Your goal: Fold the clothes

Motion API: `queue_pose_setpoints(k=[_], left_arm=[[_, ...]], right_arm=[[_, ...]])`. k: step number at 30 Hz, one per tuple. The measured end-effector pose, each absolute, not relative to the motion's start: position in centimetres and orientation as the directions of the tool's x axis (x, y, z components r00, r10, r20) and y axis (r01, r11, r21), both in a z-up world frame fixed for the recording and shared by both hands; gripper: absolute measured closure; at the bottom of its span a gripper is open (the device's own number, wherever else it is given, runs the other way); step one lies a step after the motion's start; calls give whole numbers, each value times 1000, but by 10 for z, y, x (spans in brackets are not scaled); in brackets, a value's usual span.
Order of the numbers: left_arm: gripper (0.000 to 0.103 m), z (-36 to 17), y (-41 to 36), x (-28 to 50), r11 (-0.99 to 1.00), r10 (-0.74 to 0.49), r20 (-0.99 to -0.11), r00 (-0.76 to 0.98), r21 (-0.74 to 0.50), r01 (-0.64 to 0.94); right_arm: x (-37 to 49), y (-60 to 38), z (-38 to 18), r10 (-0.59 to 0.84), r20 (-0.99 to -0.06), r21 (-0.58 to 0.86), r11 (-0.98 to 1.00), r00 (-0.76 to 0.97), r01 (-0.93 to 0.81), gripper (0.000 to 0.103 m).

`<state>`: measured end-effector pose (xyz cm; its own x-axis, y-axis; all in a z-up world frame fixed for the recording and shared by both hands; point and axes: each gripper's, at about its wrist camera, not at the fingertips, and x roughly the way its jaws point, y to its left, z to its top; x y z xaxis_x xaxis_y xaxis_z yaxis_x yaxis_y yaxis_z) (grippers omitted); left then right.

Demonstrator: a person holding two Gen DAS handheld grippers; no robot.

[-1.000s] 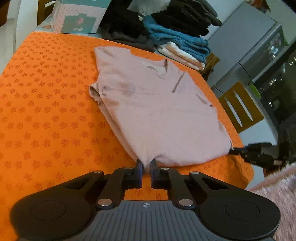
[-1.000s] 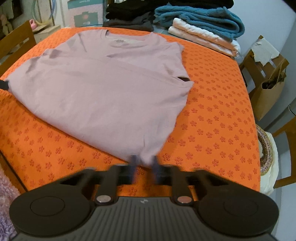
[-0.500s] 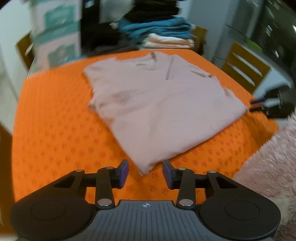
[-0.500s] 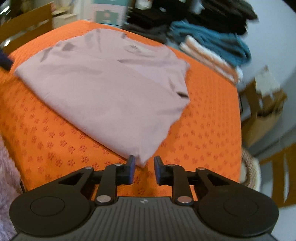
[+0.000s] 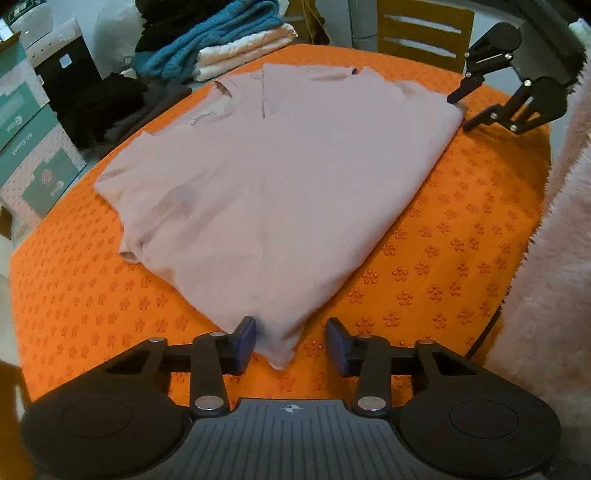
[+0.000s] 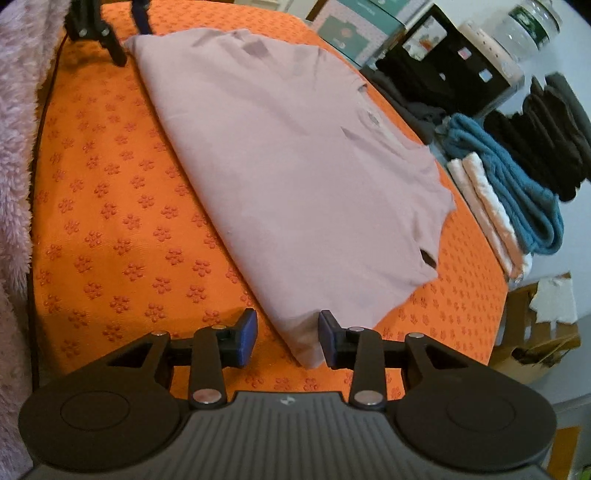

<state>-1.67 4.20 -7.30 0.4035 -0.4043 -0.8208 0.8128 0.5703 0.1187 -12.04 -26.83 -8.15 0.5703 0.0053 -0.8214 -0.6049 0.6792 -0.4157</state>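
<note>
A pale pink T-shirt (image 5: 277,184) lies flat on the orange flower-print mat (image 5: 74,295), sleeves folded in and collar at the far end. My left gripper (image 5: 291,343) is open, and the shirt's near hem corner lies loose between its blue pads (image 5: 245,338). In the right wrist view the same shirt (image 6: 295,184) runs away from my right gripper (image 6: 287,334), which is also open around the other hem corner, with the right pad against the cloth. Each view shows the other gripper at the shirt's far corner: the right one (image 5: 461,110) and the left one (image 6: 131,37).
Folded clothes are stacked at the table's far edge: a teal towel (image 5: 207,40) (image 6: 509,177), pale pink pieces and black garments (image 5: 99,103). Boxes (image 5: 29,147) stand beside them. A wooden chair (image 5: 424,29) stands beyond the table. A person's fuzzy pink sleeve (image 5: 554,258) (image 6: 14,147) borders the mat.
Both grippers were shut on the shirt's hem corners a second ago. They have opened and let go, and the corners now rest on the mat. Both cameras have swung sideways.
</note>
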Motion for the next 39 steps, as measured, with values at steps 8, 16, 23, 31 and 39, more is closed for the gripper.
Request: queue_pose_setpoints(k=[8,16,23,31,39], left_arm=[[94,-61,56,-16,628,-428,-784,449,99,772],[95,-16,65,-29,623,-468,-756,458,85,777],[95,10,81,-54,647,-509,-769,387,-46,761],[95,32,71,-20,749,-497,-694,520,-41,661],[96,37,55,51,843,-394,-663,637,16,538]], right_arm=[[-121,-276,-80,-12,-806,-436,690,592,-579,99],[-141,-279,-26,6,-779,-423,734,628,-532,99],[-171,-275,9,7,-797,-389,759,603,-522,99],[-140,-275,29,-50,-727,-483,746,685,-458,99],[-41,-286,38,-121,-623,-597,712,773,-370,99]])
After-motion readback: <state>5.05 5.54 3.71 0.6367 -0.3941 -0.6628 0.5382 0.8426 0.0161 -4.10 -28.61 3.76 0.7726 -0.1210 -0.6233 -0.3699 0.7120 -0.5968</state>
